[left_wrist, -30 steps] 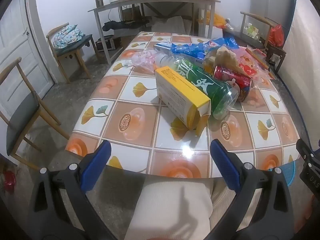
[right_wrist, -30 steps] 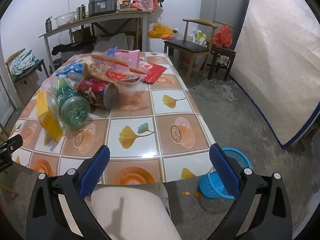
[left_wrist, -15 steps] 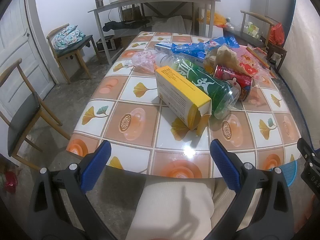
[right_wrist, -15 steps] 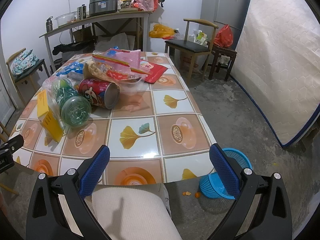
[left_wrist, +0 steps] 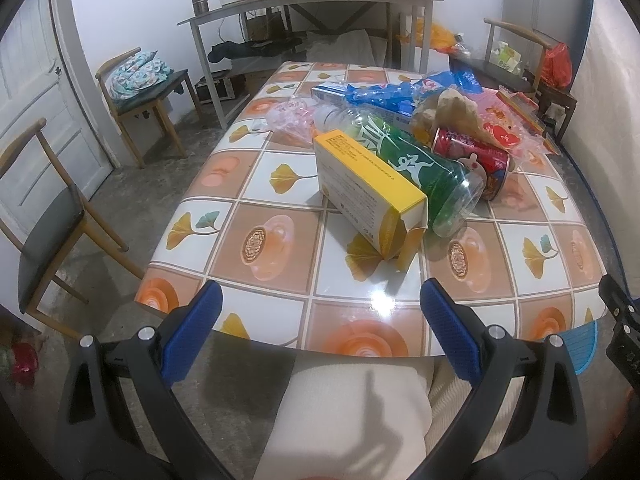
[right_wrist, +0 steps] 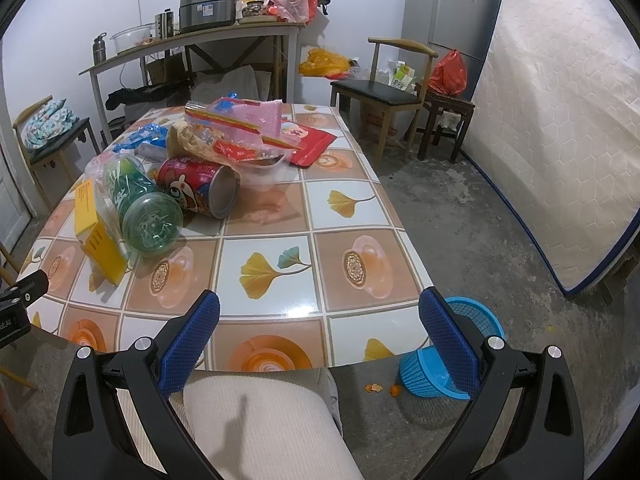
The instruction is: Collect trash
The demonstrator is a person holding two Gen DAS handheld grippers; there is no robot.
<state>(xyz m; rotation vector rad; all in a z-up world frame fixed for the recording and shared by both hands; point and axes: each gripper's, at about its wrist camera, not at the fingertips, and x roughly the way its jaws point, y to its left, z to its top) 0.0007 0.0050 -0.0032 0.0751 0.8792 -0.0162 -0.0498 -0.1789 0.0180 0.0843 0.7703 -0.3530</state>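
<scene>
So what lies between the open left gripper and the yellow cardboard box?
Only bare tiled tabletop: in the left wrist view, nothing sits between the left gripper and the yellow cardboard box, which lies against the green plastic bottle.

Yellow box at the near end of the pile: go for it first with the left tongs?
Probably yes: ease the left tongs forward toward the yellow box. Both tongs are open and empty, short of the table, and the box lies nearest, beside the green bottle.
</scene>
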